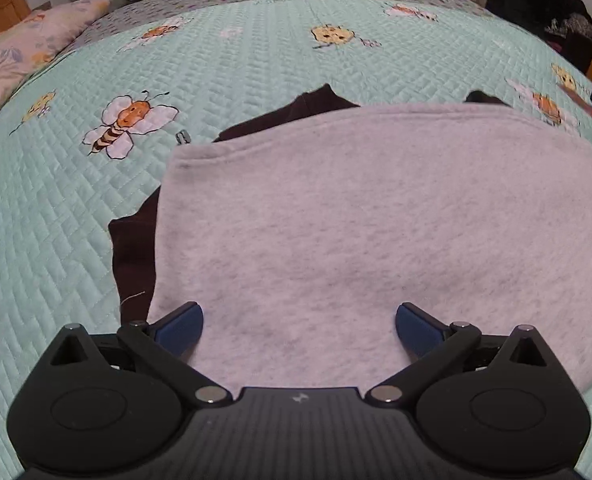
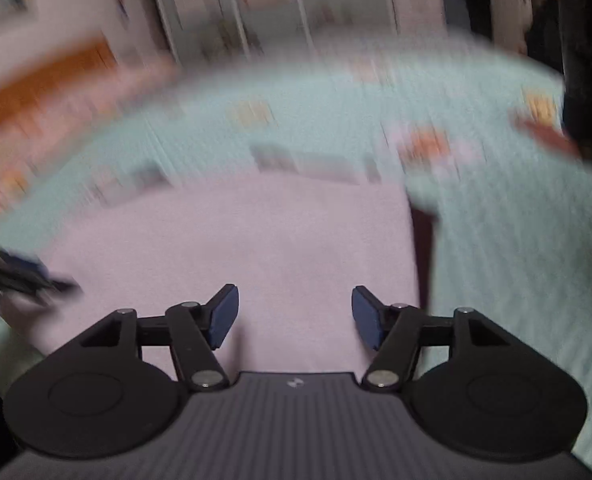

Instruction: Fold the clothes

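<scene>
A light grey fleece garment (image 1: 376, 220) lies folded flat on the bed, its pale inner side up. A dark maroon layer (image 1: 134, 256) of cloth shows under it at the left edge and at the far side. My left gripper (image 1: 299, 320) hovers over the near edge of the grey cloth, open, with nothing between its blue pads (image 1: 184, 324). In the blurred right wrist view, the same grey garment (image 2: 256, 248) fills the middle. My right gripper (image 2: 295, 312) stands open above it, nothing pinched. The other gripper's dark tip (image 2: 20, 276) shows at the left edge.
The bed carries a mint quilted cover (image 1: 76, 200) printed with bees. A pink floral pillow (image 1: 24, 48) lies at the far left by a wooden headboard (image 1: 0, 4). Dark clothing (image 1: 536, 0) is piled beyond the far right corner. Shelving stands behind the bed.
</scene>
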Tool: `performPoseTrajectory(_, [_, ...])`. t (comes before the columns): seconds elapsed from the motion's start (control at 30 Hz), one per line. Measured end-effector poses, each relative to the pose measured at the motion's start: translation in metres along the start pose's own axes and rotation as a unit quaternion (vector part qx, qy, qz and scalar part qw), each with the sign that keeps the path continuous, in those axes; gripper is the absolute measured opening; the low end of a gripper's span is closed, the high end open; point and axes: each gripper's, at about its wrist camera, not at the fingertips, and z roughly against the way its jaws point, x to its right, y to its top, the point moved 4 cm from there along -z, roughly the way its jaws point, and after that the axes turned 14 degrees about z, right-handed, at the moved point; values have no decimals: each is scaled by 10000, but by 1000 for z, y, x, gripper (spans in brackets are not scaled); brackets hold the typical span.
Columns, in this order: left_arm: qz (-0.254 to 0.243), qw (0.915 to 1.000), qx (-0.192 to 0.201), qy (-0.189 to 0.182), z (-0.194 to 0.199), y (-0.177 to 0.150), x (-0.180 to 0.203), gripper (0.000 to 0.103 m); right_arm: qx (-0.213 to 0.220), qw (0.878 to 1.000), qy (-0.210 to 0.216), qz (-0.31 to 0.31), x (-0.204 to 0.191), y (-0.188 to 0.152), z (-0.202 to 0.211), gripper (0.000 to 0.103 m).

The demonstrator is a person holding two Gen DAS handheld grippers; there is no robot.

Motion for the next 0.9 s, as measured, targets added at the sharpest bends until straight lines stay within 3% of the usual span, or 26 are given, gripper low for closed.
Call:
performPoseTrajectory(0.23, [97, 9999, -80, 0, 6, 2, -1, 102, -110, 9993, -75, 363, -19, 20, 6, 65])
performPoseTrajectory(0.4, [216, 9998, 9, 5, 15, 5, 2, 102, 554, 9941, -661, 659, -18, 56, 25, 67])
performPoseTrajectory(0.47, [256, 9994, 204, -135, 22, 8, 4, 102, 604, 9943, -613, 628, -17, 58, 25, 71])
performPoseTrajectory(0.53, [176, 9996, 215, 30, 10, 7, 2, 103, 423, 9957, -478, 679, -20, 49, 14, 79])
performPoseTrajectory(0.57, [196, 9997, -43, 169, -4, 3, -1, 103, 64, 9969, -430, 660, -19, 38, -1, 81])
performPoseTrajectory(0.6, [185, 9997, -47, 126, -4, 3, -1, 103, -405, 9971, -360, 543, -15, 23, -20, 81])
performPoseTrajectory(0.7, [146, 9998, -98, 23, -3, 3, -1, 103, -251, 9983, -361, 376, -13, 8, -22, 81])
performPoseTrajectory(0.9, [155, 9998, -158, 2, -2, 2, -1, 103, -402, 9974, -478, 372, -18, 12, -24, 86])
